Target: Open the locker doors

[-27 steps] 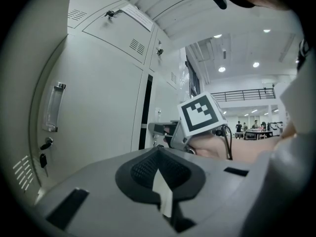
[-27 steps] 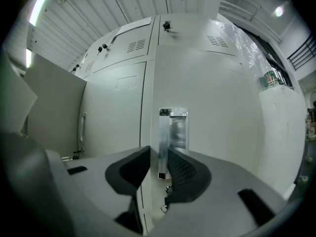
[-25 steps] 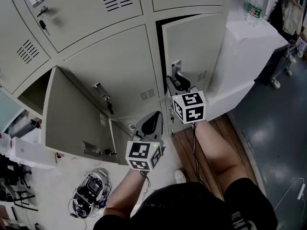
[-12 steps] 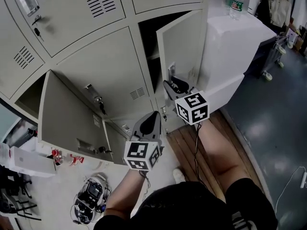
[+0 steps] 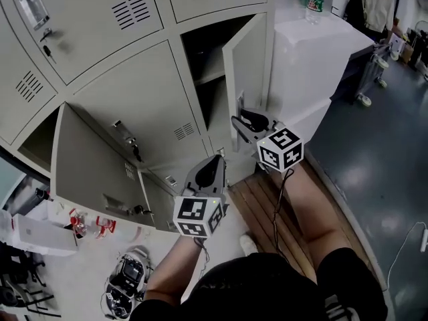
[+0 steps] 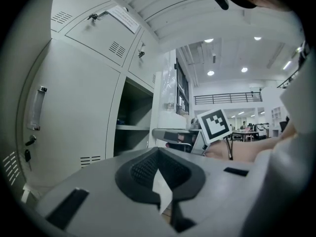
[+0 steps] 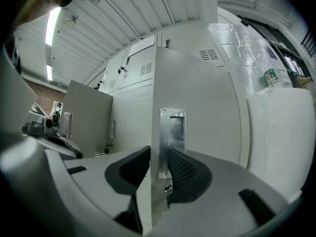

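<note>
The grey locker bank [image 5: 127, 79] is filling the wall ahead. Its right-hand door [image 5: 253, 72] is standing ajar, with another door [image 5: 93, 166] hanging wide open at lower left. The right gripper [image 5: 242, 122] is clamping the right-hand door's free edge beside its latch plate [image 7: 172, 132]. The left gripper [image 5: 214, 162] is hovering nearby, jaws together, holding nothing.
</note>
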Tool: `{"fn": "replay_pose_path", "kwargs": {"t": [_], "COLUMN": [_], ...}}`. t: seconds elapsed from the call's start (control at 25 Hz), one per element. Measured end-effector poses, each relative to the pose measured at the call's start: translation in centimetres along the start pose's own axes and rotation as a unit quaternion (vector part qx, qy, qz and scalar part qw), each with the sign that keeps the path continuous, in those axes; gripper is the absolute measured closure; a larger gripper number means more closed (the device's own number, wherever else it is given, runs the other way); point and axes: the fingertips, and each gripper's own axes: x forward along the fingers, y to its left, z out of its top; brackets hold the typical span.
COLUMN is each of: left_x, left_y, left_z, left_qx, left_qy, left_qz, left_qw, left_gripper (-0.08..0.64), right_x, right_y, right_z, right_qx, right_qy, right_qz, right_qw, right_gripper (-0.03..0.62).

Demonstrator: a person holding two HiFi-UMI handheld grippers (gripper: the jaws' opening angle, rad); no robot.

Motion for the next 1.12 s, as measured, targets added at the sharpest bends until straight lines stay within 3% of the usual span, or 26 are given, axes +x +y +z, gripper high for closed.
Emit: {"fn": "replay_pose_path", "kwargs": {"t": [0.4,0.68,0.8,0.96,1.12], "left_x": [1.2,1.8,2.1,2.4,2.5], "left_y": [-2.0,-3.4,-4.1,-5.4,-6.6], "left_z": [0.2,0.0,0.0,0.0,0.0], "left_qx": [0.005,0.005,0.006,0.006,0.006], "left_qy": [0.001,0.002,0.001,0.000,0.000], "left_qz": [-0.028,-0.048,-0.059,-0.077,-0.092], "left_qw": [0.9996,0.9988,0.9983,0.9970,0.9957], "left_gripper": [0.561,0.561,0.561,0.561,0.561], "right_x": [-3.8,-6.5,-7.5,-9.0,-9.5], "right_y": [-1.2,-2.4,-3.0,-3.7,-3.9], "right_z": [-0.2,-0.5,-0.6,-0.7,-0.7], "right_qx": [0.015,0.024,0.021,0.012,0.000], "right_qy": [-0.020,-0.025,-0.025,-0.028,-0.030], "right_qz": [0.051,0.051,0.026,-0.040,-0.118], "right_qw": [0.998,0.998,0.999,0.999,0.993], "right_gripper": [0.474,0.471,0.471,0.386,0.372]}}
